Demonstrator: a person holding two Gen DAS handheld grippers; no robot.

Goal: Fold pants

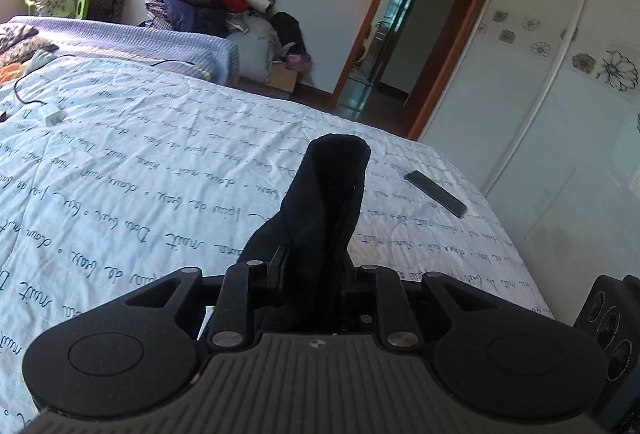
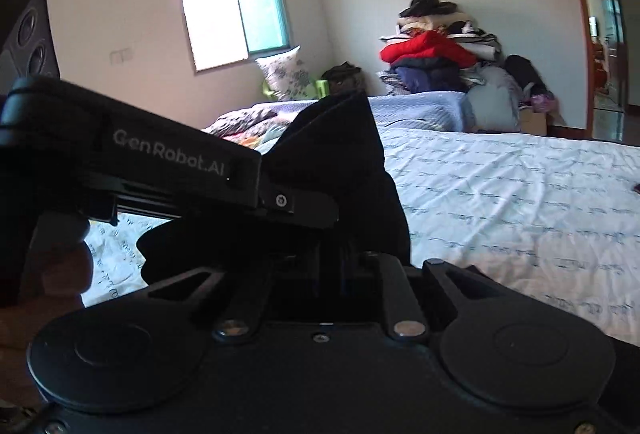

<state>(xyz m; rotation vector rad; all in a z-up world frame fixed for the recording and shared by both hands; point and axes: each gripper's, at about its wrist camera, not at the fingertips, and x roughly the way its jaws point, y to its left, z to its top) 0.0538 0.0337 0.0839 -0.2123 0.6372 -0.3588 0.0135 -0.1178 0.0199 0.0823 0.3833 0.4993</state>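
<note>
Only the left wrist view shows the remote beside the pants.

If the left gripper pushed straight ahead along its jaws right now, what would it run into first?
The left gripper is shut on the black pants, which stand up right ahead. Past them, the line probably meets the printed bedsheet; the dark remote lies off to the right. Depth is unclear.

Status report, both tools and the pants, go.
Left tool shut on black pants, lifted off the bed. Right tool shut on the same pants, left tool close alongside. Black remote lies on the bed ahead.
</note>
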